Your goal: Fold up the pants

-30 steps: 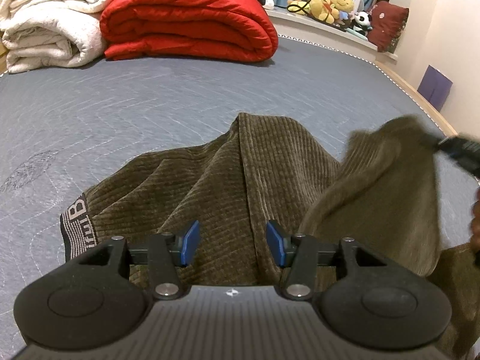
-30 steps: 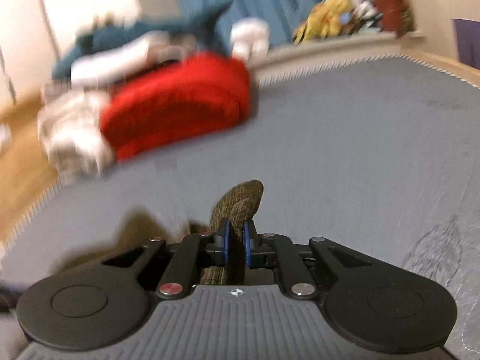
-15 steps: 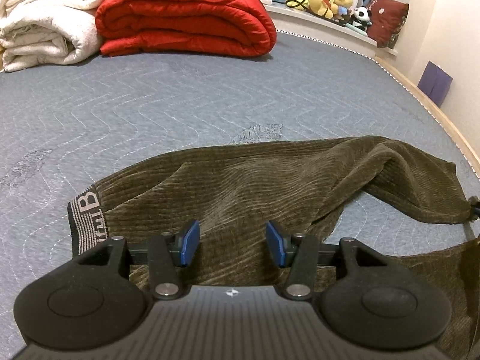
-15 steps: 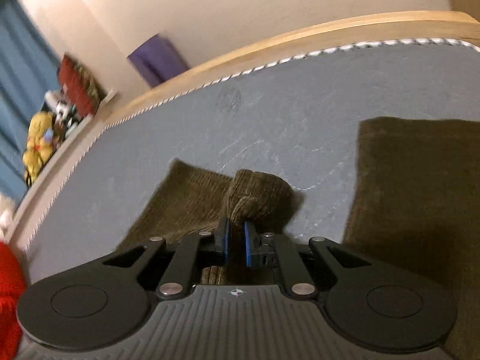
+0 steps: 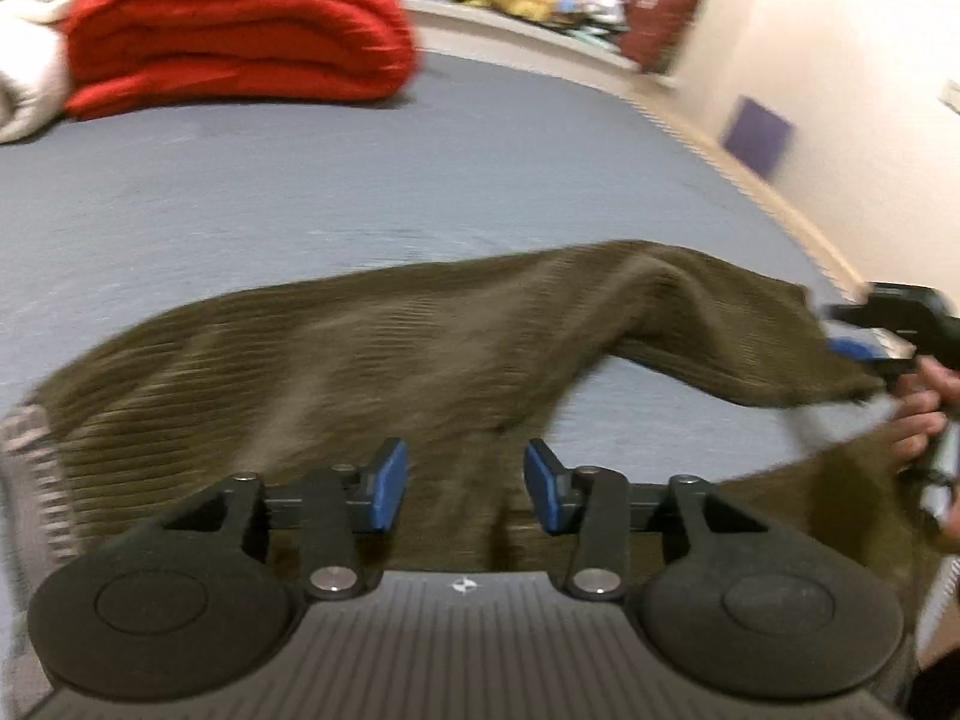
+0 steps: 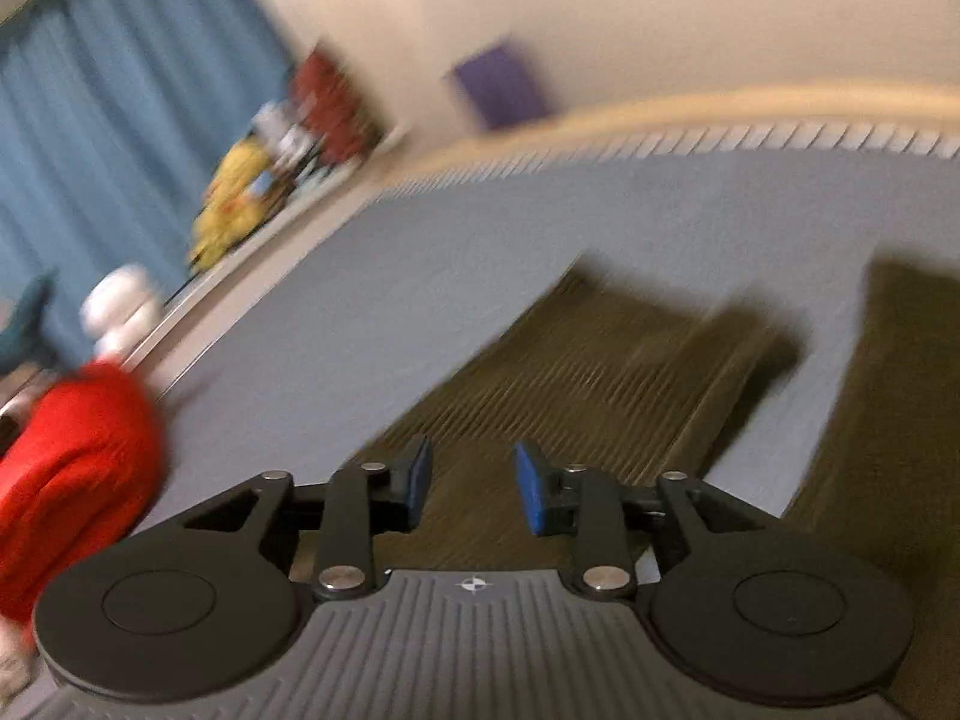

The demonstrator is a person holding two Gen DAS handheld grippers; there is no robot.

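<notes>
The lettering on the pants' [image 5: 372, 360] grey waistband [image 5: 30, 480] is too blurred to read.

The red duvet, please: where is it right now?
The red duvet lies folded at the far left of the bed, beside a white blanket.
</notes>
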